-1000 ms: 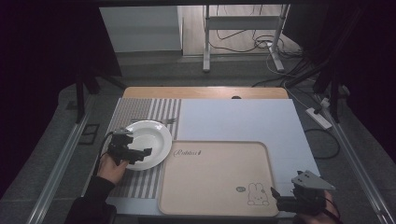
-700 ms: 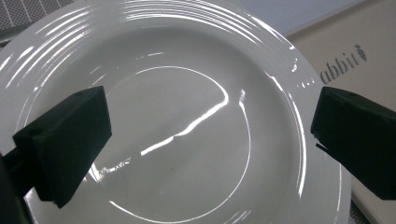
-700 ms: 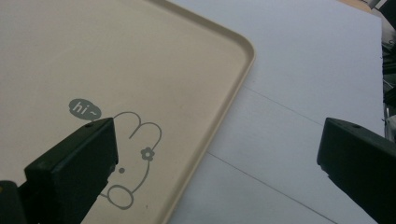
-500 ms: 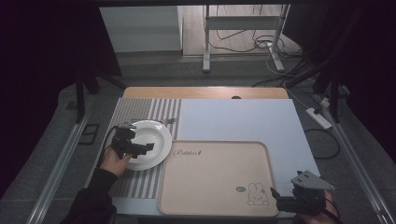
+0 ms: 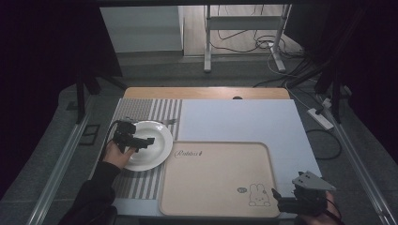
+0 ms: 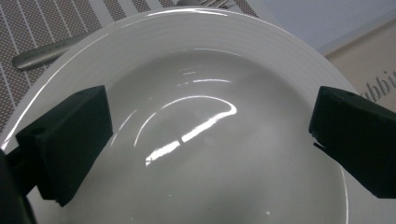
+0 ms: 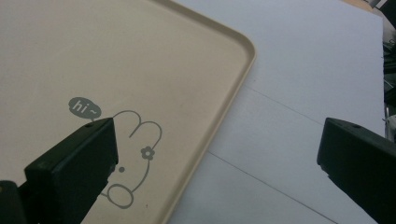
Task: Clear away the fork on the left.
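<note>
The white plate [image 5: 149, 144] lies on the striped placemat [image 5: 141, 185] at the left of the tabletop [image 5: 244, 119], just beside the beige tray [image 5: 216, 180]. The left hand-held gripper [image 5: 149, 140] is poised over the plate's bowl, jaws wide apart (nothing clamped yet), so the reach is judged the step in hand. Next, the near rim must be straddled and the jaws closed. The right hand-held gripper [image 5: 277, 201] is held spread at the tray's near right corner.

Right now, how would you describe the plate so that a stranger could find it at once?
Start from the large beige tray with a rabbit drawing; to its left lies a striped placemat. On it sits the white plate, round, glossy and empty. The left gripper hovers over it with jaws open, and a metal utensil lies just beyond its rim.
</note>
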A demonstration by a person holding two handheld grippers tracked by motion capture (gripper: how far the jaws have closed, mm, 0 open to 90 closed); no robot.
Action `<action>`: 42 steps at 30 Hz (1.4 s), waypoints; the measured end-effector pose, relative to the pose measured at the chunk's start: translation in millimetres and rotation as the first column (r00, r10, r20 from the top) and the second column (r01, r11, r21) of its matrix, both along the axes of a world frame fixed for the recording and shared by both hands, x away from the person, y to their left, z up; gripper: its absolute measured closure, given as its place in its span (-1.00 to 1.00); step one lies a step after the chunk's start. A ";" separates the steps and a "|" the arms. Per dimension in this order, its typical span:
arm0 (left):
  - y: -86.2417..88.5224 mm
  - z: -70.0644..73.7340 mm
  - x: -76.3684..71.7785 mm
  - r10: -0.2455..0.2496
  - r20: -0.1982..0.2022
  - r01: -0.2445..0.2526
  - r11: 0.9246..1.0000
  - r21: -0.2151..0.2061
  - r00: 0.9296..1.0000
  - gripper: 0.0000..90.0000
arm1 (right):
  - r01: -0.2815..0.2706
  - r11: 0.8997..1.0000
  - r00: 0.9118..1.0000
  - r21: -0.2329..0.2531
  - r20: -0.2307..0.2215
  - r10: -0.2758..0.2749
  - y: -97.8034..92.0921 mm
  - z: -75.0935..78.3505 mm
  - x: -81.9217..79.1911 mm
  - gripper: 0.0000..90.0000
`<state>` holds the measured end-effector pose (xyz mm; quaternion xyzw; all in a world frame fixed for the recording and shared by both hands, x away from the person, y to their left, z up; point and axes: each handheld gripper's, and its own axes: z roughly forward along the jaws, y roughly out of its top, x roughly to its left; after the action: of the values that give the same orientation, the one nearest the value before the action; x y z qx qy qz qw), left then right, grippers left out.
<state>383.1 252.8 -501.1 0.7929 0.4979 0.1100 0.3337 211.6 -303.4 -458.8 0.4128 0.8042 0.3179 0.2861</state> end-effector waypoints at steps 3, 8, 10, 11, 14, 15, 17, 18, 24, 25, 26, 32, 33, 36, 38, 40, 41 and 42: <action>3.2 0.0 8.3 0.004 -0.004 -0.005 1.000 -0.019 1.000 -0.99 | 0.000 1.000 1.000 -0.001 -0.001 0.000 0.1 -0.1 0.1 -1.00; 5.1 0.3 16.8 0.004 -0.005 -0.004 1.000 -0.020 1.000 -1.00 | -0.001 1.000 1.000 -0.002 -0.002 0.001 0.2 -0.2 0.3 -1.00; 5.8 0.5 21.0 0.006 -0.004 -0.006 1.000 -0.012 1.000 -1.00 | -0.001 1.000 1.000 -0.003 -0.003 0.001 0.3 -0.2 0.3 -1.00; 7.5 0.7 25.3 0.009 -0.004 -0.009 1.000 -0.012 1.000 -1.00 | -0.001 1.000 1.000 -0.004 -0.004 0.001 0.3 -0.2 0.4 -1.00; 10.4 0.7 31.9 0.016 -0.005 -0.016 1.000 -0.016 1.000 -1.00 | -0.001 1.000 1.000 -0.007 -0.005 0.001 0.5 -0.2 0.3 -1.00; 11.1 0.5 34.2 0.019 -0.006 -0.019 1.000 -0.016 1.000 -1.00 | -0.001 1.000 1.000 -0.007 -0.005 0.001 0.6 -0.3 0.3 -1.00; 12.2 -0.1 38.9 0.021 -0.009 -0.021 1.000 -0.014 1.000 -1.00 | -0.001 1.000 1.000 -0.008 -0.004 0.001 0.7 -0.4 0.4 -1.00; 12.6 -0.6 41.2 0.020 -0.010 -0.020 1.000 -0.016 1.000 -1.00 | -0.001 1.000 1.000 -0.008 -0.004 0.001 0.7 -0.4 0.4 -1.00; 12.3 -2.9 52.7 0.022 -0.021 -0.022 1.000 0.001 1.000 -0.96 | -0.002 1.000 1.000 -0.008 -0.004 0.002 0.9 -0.6 0.4 -1.00; 12.3 -2.0 55.7 0.013 -0.014 -0.013 1.000 0.017 1.000 -0.92 | -0.003 1.000 1.000 -0.009 -0.005 0.002 0.9 -0.5 0.4 -1.00; 12.5 -0.8 57.1 0.010 -0.012 -0.009 1.000 0.022 1.000 -0.87 | -0.002 1.000 1.000 -0.009 -0.004 0.002 1.0 -0.6 0.4 -1.00; 19.5 7.2 65.3 0.012 -0.003 -0.012 0.999 0.049 1.000 -0.44 | -0.003 1.000 1.000 -0.010 -0.004 0.003 1.0 -0.7 0.3 -1.00; 21.4 8.3 67.6 0.018 -0.003 -0.018 0.999 0.049 1.000 -0.24 | -0.003 1.000 1.000 -0.011 -0.005 0.003 1.1 -0.7 0.4 -1.00; 29.6 8.5 78.9 0.014 -0.027 -0.013 0.999 0.043 1.000 0.19 | -0.003 1.000 1.000 -0.011 -0.006 0.003 1.1 -0.7 0.5 -1.00; 31.1 7.5 82.1 0.012 -0.034 -0.011 0.999 0.043 0.999 0.50 | -0.003 1.000 1.000 -0.011 -0.006 0.003 1.1 -0.7 0.6 -1.00; 33.1 4.5 88.9 0.011 -0.054 -0.009 0.999 0.047 0.999 0.82 | -0.004 1.000 1.000 -0.011 -0.007 0.004 1.1 -0.8 0.6 -1.00; 33.1 0.7 95.6 0.012 -0.066 -0.007 0.997 0.081 0.998 0.98 | -0.004 1.000 1.000 -0.011 -0.006 0.004 1.1 -0.8 0.5 -1.00; 33.1 0.7 95.6 0.012 -0.066 -0.007 0.997 0.081 0.998 0.98 | -0.003 1.000 1.000 -0.011 -0.006 0.003 1.0 -0.7 0.5 -1.00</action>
<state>478.7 285.9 -500.4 0.8065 0.5076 0.1050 0.2843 212.1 -302.4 -459.5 0.4108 0.8075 0.3127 0.2853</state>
